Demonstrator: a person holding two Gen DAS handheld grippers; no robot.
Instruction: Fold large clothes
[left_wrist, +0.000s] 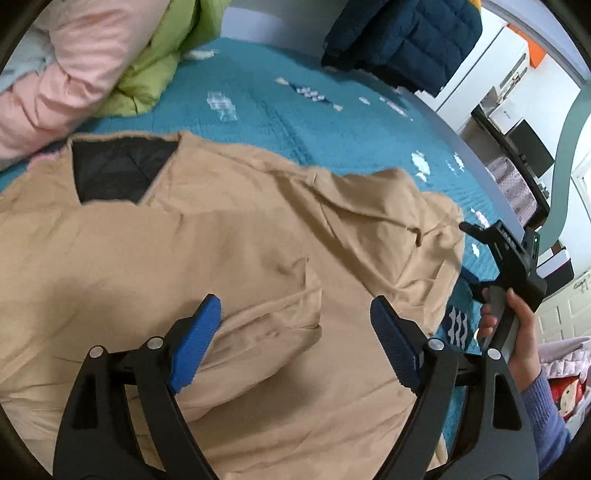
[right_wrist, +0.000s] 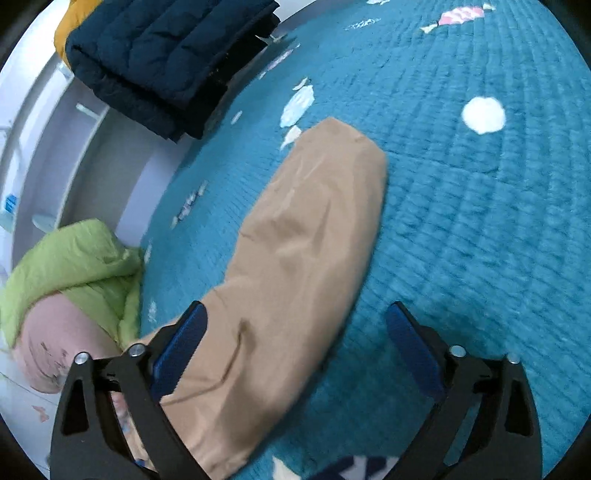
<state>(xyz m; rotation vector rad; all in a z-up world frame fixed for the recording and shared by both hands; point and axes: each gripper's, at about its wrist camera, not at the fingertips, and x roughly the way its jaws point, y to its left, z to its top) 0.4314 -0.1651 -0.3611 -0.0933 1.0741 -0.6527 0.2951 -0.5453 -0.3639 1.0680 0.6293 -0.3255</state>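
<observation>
A tan coat (left_wrist: 229, 236) lies spread on the teal bedspread (left_wrist: 295, 110), its black lining (left_wrist: 118, 170) showing at the collar. My left gripper (left_wrist: 297, 332) hovers open over the coat's middle folds, its blue pads apart and pressing on nothing. In the right wrist view the coat's tan sleeve (right_wrist: 306, 229) stretches out across the bedspread (right_wrist: 461, 221). My right gripper (right_wrist: 299, 347) stands open astride the sleeve's near part, the left pad (right_wrist: 181, 350) beside the cloth. In the left wrist view a hand (left_wrist: 517, 332) holds that right gripper (left_wrist: 464, 251) at the coat's right edge.
Pink (left_wrist: 74, 66) and green (left_wrist: 162, 62) puffy jackets are piled at the far left of the bed. A folded navy quilted jacket (left_wrist: 402, 37) lies at the far edge. Furniture and a dark screen (left_wrist: 528, 147) stand beyond the bed's right side.
</observation>
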